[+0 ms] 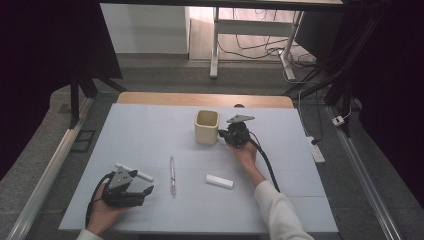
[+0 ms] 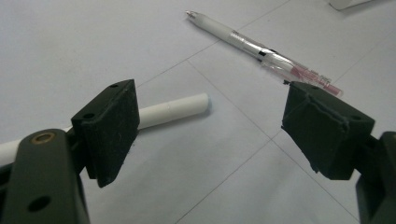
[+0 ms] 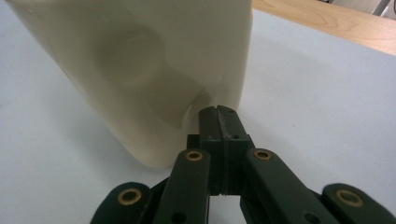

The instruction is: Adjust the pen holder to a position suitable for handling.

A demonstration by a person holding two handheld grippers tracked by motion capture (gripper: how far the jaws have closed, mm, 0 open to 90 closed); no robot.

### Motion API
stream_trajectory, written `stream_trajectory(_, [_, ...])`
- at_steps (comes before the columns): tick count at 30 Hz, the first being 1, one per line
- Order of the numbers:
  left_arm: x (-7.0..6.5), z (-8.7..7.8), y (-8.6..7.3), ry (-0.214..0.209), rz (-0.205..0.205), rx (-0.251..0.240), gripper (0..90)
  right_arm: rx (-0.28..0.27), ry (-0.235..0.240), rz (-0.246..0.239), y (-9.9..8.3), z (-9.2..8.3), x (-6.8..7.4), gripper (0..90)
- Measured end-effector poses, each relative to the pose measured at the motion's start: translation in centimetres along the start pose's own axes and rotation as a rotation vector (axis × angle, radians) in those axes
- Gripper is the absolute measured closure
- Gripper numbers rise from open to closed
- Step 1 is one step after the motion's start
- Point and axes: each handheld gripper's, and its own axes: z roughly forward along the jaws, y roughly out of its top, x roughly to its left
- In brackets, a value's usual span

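A cream square cup (image 1: 207, 127) stands upright at the back middle of the pale blue table top (image 1: 145, 130). My right gripper (image 1: 222, 134) is shut with nothing between its jaws; in the right gripper view its tips (image 3: 218, 112) rest against the lower wall of the cup (image 3: 140, 70). Near the front left, my left gripper (image 1: 148, 191) lies open and empty. In the left gripper view, a white stick (image 2: 173, 108) runs behind the left jaw of that gripper (image 2: 205, 121). A clear pen (image 2: 261, 49) lies beyond its right jaw.
The pen (image 1: 172, 175) lies lengthwise mid-table, the white stick (image 1: 135, 172) to its left. A short white cylinder (image 1: 219, 181) rests to the right of the pen. A wooden strip (image 1: 205, 99) borders the table's far edge.
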Motion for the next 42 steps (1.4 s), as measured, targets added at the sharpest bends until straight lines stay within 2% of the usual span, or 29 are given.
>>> stream_trajectory(9, [0.0,-0.1,0.0,-0.006,0.004,-0.009,18.8,-0.002,-0.007,0.021,-0.3,-2.2,-0.3,89.2])
stream_trajectory(18, [0.1,-0.2,0.1,-0.008,0.006,-0.014,19.0,-0.029,-0.014,0.022,-2.2,-6.1,-0.9,89.2])
stream_trajectory(23, [0.1,-0.2,0.0,-0.006,0.005,-0.014,19.0,-0.046,-0.002,0.028,-2.9,-7.2,-0.7,89.0])
stream_trajectory(27, [0.1,-0.1,0.0,-0.008,0.006,-0.011,19.1,-0.064,-0.015,0.016,-3.9,-8.5,-0.4,72.2])
stream_trajectory(30, [0.0,-0.1,0.0,-0.009,0.008,-0.009,19.1,-0.101,-0.004,0.056,-4.5,-10.0,-0.7,63.5])
stream_trajectory(36, [0.0,-0.1,0.0,-0.008,0.008,-0.010,19.1,-0.123,-0.007,0.035,-6.5,-13.0,-0.6,54.4])
stream_trajectory(42, [0.0,-0.3,0.0,-0.006,0.008,-0.013,19.2,-0.128,-0.017,0.019,-8.9,-15.8,-0.6,50.3])
